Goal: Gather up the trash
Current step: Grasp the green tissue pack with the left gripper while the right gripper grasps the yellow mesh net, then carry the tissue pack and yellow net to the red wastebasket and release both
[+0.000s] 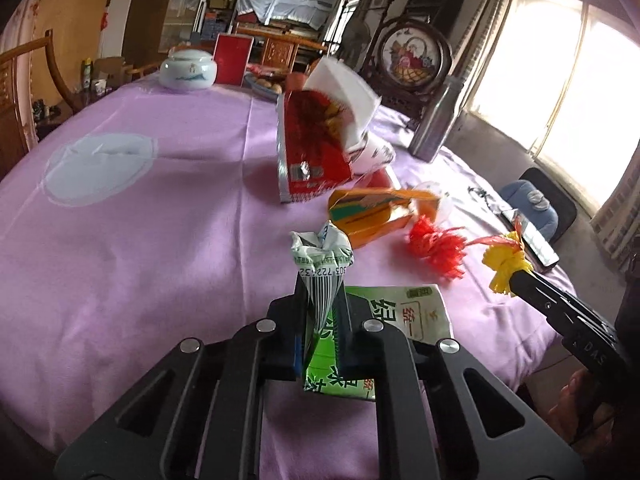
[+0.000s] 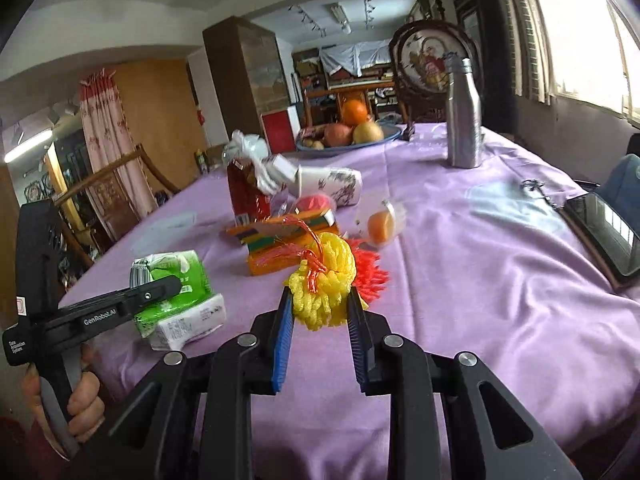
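On the purple tablecloth [image 1: 168, 216] there's a scatter of trash, and both grippers have already grabbed a piece each. The left gripper [image 1: 320, 300] is clamped tight on a crumpled green drink carton [image 1: 322, 276] — the pinched top sticks up past the fingertips, and the carton's lower end rests on the cloth near the table's front edge. The right gripper [image 2: 322, 304] is squeezed onto a yellow foam fruit net [image 2: 322, 280] tied with a red string [image 2: 310, 258], held just above the cloth. Just behind the net sit a red foam net [image 2: 370, 274] and a flattened orange box [image 2: 280, 242]. Farther back, a red snack bag [image 1: 308, 148] stands upright, with a silver bottle [image 2: 464, 114] and a fruit bowl [image 2: 344, 142] toward the far end. A phone [image 2: 604, 232] lies at the right edge.
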A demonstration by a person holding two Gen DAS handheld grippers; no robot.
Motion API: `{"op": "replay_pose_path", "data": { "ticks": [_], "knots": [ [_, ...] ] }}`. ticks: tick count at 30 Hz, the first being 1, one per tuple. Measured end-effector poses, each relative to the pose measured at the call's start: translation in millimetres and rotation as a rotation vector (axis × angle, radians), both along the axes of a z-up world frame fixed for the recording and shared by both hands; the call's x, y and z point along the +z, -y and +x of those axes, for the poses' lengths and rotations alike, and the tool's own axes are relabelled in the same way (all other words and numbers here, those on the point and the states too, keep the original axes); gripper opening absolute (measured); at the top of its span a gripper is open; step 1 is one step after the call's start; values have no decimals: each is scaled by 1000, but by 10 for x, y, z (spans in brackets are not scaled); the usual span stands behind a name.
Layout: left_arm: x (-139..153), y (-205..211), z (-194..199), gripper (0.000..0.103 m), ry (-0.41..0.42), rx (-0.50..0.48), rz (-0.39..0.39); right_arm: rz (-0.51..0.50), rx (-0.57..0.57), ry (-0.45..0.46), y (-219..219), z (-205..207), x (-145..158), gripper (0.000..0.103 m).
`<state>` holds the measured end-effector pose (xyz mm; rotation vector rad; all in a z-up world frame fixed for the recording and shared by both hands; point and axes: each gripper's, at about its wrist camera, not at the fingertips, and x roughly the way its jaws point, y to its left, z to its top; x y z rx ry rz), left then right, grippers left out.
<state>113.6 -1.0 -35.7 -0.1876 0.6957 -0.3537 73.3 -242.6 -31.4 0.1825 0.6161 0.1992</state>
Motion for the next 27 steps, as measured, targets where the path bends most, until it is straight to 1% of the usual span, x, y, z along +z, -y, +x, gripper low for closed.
{"op": "replay_pose_path", "data": {
  "ticks": [6,9,15,18,23,26,27],
  "knots": [
    [187,70,-117,12,45,3,14,28,-31,32,189,-194,83,26],
    [259,134,-188,12,60,-12,14,37,-49,52,290,-322,135,26],
    [416,360,-353,12,96,-65,35,47,-115,91,635,-691,231,26],
    [462,526,-441,12,105,-109,38,40,-174,99,880,-951,224,26],
    [461,847,-559,12,105,-187,40,20,-310,70,1389,-1436,68,26],
    [426,1090,-624,12,95,-246,43,13,-396,26,1677,-1706,-132,26],
    [409,1180,-646,12,92,-264,48,18,-431,-1,1817,-1804,-244,26]
  ]
}}
